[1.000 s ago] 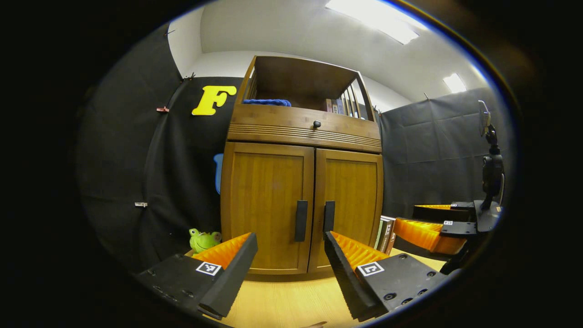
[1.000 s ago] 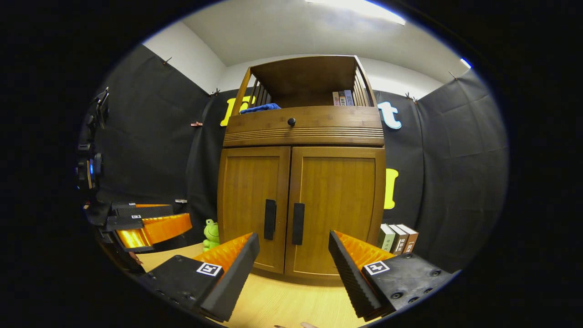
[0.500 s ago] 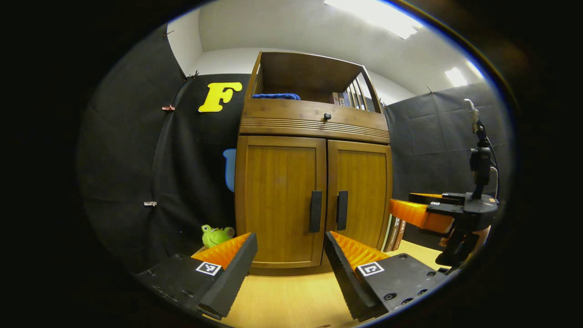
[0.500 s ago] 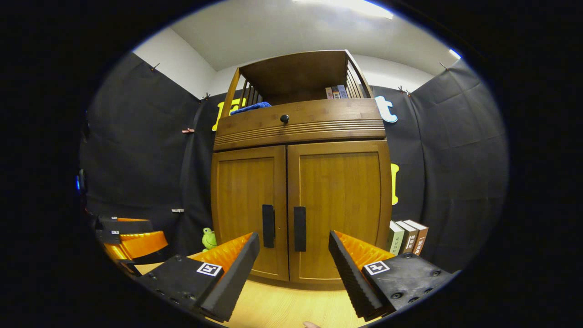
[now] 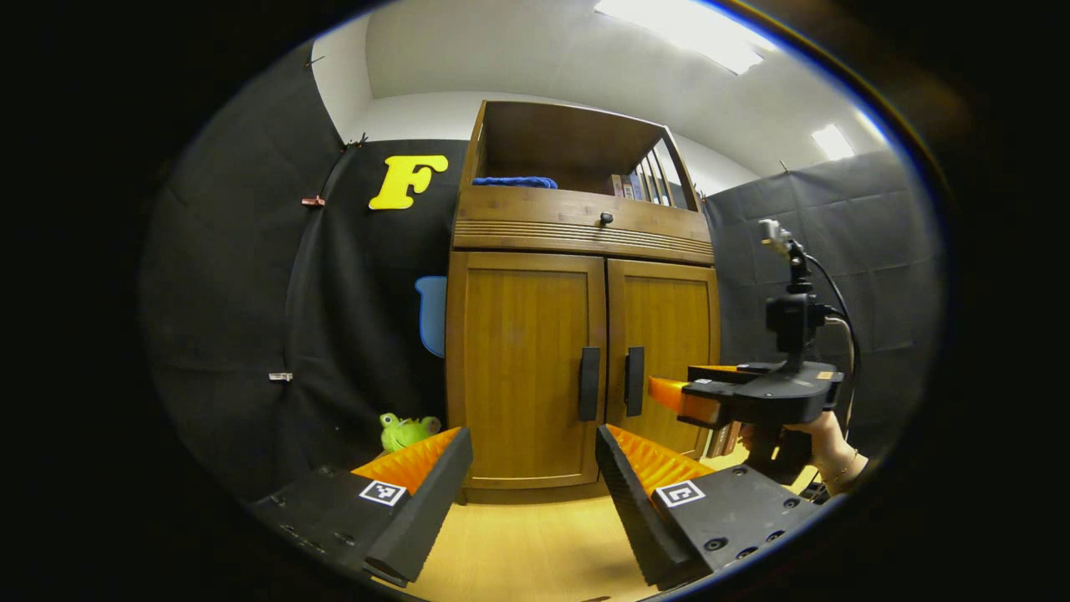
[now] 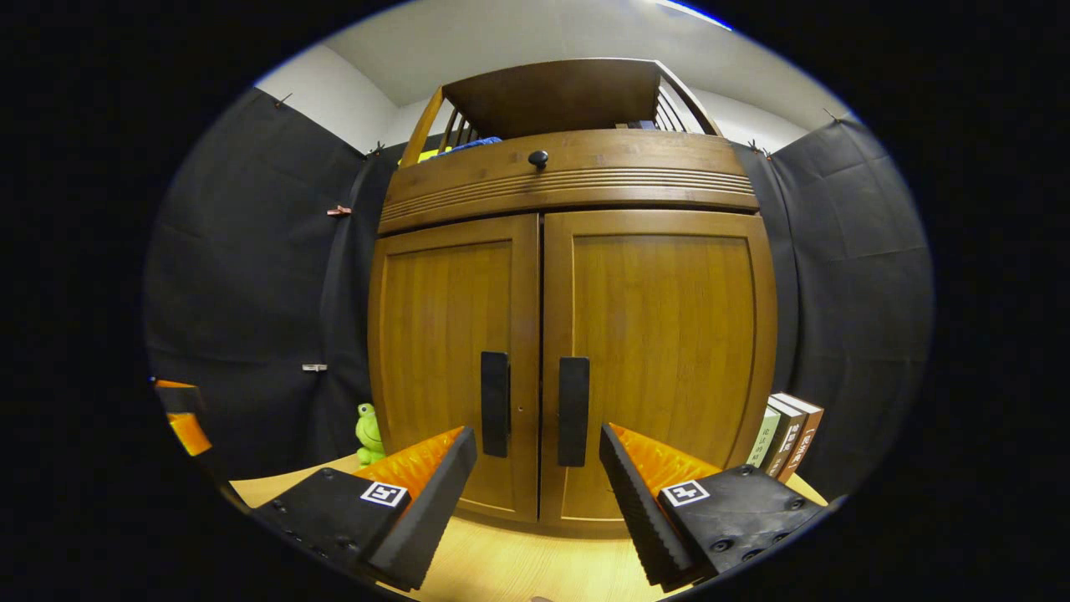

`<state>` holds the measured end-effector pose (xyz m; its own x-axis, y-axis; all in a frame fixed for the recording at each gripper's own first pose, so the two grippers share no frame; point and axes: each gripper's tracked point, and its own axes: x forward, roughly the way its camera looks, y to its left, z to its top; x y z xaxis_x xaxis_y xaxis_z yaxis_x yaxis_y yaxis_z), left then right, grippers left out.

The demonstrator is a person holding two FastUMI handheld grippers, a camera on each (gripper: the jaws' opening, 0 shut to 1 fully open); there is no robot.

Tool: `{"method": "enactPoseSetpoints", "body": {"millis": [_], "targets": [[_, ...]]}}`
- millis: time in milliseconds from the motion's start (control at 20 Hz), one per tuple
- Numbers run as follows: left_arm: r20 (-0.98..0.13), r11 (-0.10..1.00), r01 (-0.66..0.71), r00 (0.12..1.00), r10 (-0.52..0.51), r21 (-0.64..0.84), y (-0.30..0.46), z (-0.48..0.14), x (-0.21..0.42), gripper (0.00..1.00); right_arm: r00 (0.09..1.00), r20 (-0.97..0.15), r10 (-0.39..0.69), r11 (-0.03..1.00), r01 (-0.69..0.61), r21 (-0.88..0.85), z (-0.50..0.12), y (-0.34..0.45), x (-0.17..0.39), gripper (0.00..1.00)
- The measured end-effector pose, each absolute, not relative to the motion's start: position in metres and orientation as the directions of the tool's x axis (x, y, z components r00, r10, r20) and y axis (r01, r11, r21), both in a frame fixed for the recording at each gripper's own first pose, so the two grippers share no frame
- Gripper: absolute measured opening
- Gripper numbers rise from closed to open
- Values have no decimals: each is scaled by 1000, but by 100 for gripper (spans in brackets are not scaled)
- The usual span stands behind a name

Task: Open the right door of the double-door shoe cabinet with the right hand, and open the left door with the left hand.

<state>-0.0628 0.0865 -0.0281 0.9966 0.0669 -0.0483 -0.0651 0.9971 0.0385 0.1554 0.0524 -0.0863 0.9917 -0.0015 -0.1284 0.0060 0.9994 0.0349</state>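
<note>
books (image 6: 786,435) cut by cabinet side | frog toy (image 6: 366,433) partly behind cabinet

Around you hangs black cloth walling (image 5: 251,276) below a white wall (image 5: 418,113) and ceiling with 2 lit panels (image 5: 681,29), over a pale wooden floor (image 6: 518,568).

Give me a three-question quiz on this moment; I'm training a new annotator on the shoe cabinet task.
1. True or false: both doors of the shoe cabinet are shut.
2. Which gripper is nearer the door handles? A) left gripper B) right gripper
3. Fill in: the green toy left of the cabinet is a plush ____.

Key
1. True: right door and left door both sit flush.
2. B; it faces the right handle.
3. frog.
</note>
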Motion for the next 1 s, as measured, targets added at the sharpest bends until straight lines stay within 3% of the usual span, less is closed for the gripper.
{"method": "enactPoseSetpoints", "body": {"millis": [400, 750, 800, 950, 1000], "targets": [[-86, 987, -155, 984, 158, 39, 124, -40, -77, 93, 986, -98, -133, 991, 135, 11, -97, 26, 226, 90], [-95, 973, -229, 968, 231, 35, 148, -42, -84, 93, 974, -150, -168, 984, 175, 34, -124, 19, 265, 87], [-97, 971, -237, 966, 239, 33, 152, -43, -84, 93, 972, -146, -183, 982, 188, 26, -126, 15, 269, 76], [-106, 966, -258, 960, 260, 25, 162, -46, -83, 93, 974, -149, -171, 984, 176, 20, -134, 18, 280, 66], [-110, 965, -262, 959, 263, 24, 163, -47, -83, 93, 975, -146, -165, 985, 170, 27, -135, 20, 283, 55]]}}
